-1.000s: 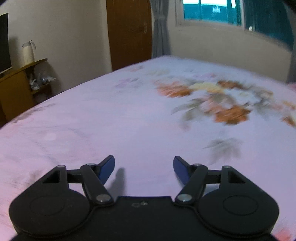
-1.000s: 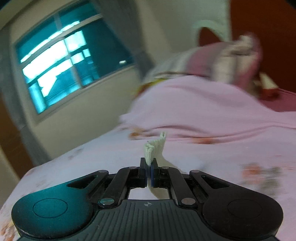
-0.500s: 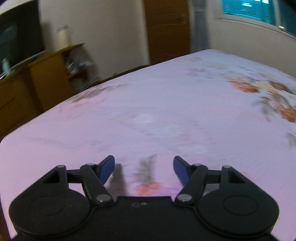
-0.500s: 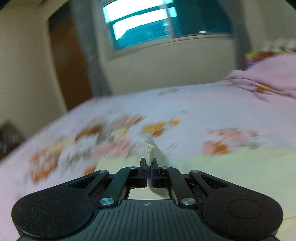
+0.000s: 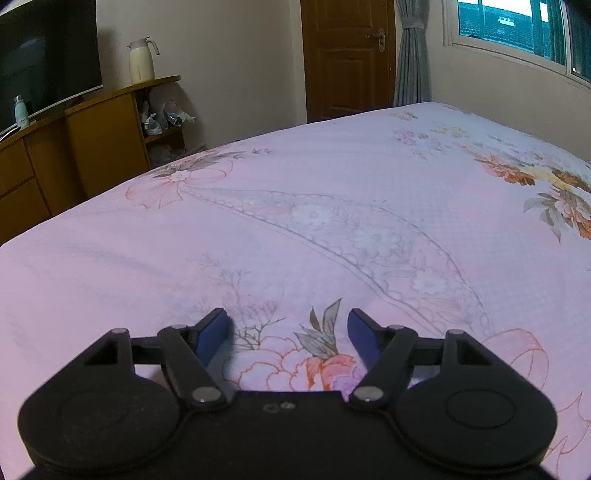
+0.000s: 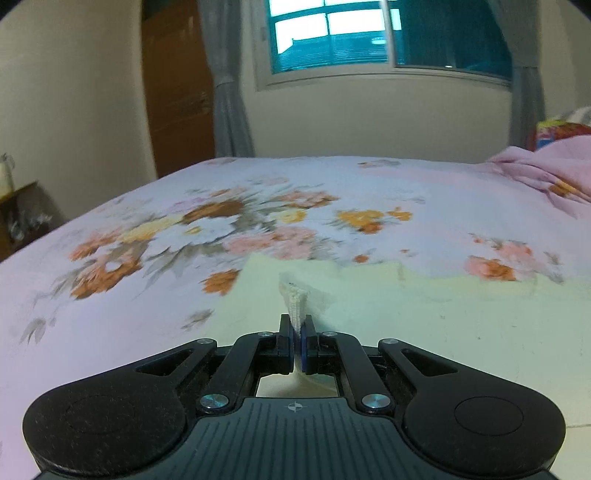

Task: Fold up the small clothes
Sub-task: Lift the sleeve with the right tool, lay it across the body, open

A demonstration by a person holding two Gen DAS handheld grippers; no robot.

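Note:
A pale yellow garment (image 6: 443,317) lies spread on the floral bed sheet (image 6: 184,236) in the right wrist view. My right gripper (image 6: 297,332) is shut on the garment's ribbed cream edge (image 6: 295,301), which sticks up between the blue pads. In the left wrist view my left gripper (image 5: 288,326) hangs low over the pink sheet (image 5: 295,221), open, with nothing between its blue pads (image 5: 212,330). The garment does not show in the left wrist view.
A wooden cabinet (image 5: 85,136) with a television (image 5: 48,55) and a white jug (image 5: 141,61) stands past the bed's left edge. A brown door (image 5: 347,55), curtain (image 5: 412,51) and window (image 6: 369,33) lie behind. A bunched pink quilt (image 6: 546,173) sits at the far right.
The right gripper swung from the pillows and quilt toward the bed's middle and came down, and the garment now lies spread on the sheet. The left gripper swept left across the bed, still open.

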